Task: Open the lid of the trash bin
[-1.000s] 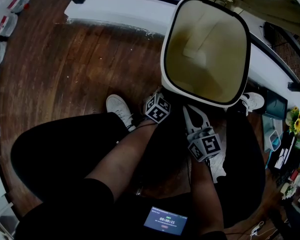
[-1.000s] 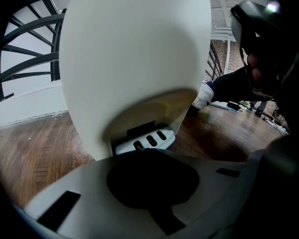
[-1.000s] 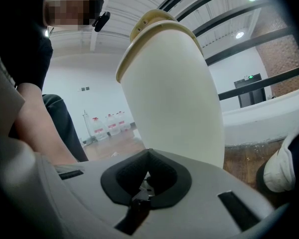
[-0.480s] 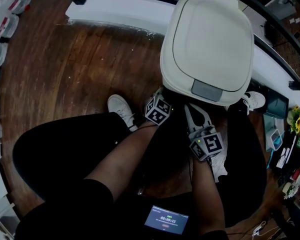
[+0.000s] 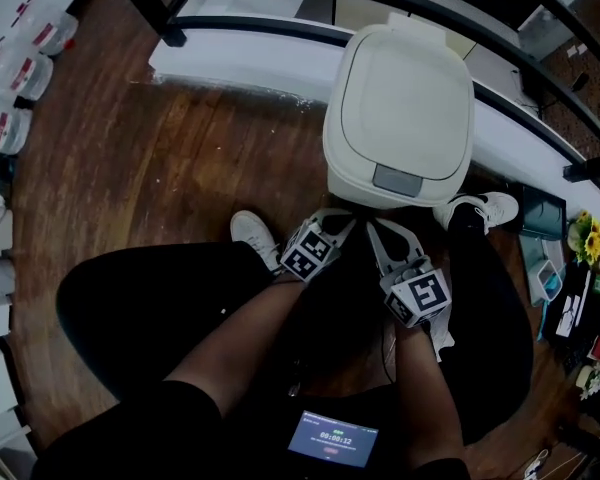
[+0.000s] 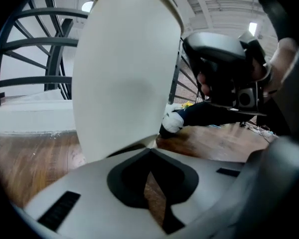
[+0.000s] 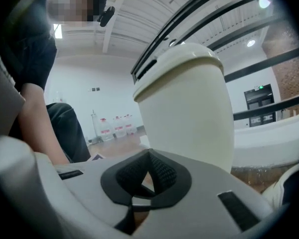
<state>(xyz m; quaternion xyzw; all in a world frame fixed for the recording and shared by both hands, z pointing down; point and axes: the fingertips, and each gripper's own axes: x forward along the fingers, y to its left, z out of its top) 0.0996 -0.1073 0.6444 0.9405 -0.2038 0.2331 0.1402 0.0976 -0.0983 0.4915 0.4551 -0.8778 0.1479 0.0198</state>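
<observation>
Currently the trash bin [image 5: 400, 163] stands on the wood floor [image 5: 160, 138] against a white curb [image 5: 250, 43], with its lid [image 5: 405, 98] down flat. Both forearms reach forward and down between the knees, side by side. The left gripper [image 5: 336, 220] and right gripper [image 5: 382, 232] sit low near the bin's base, tips aimed at its front wall. Both pairs of jaws are pressed together with nothing between them.

Dim head view, dark corners, fisheye bending at edges, gripper views brighter under ceiling lamps [image 6: 252, 29], foreground blurred.
</observation>
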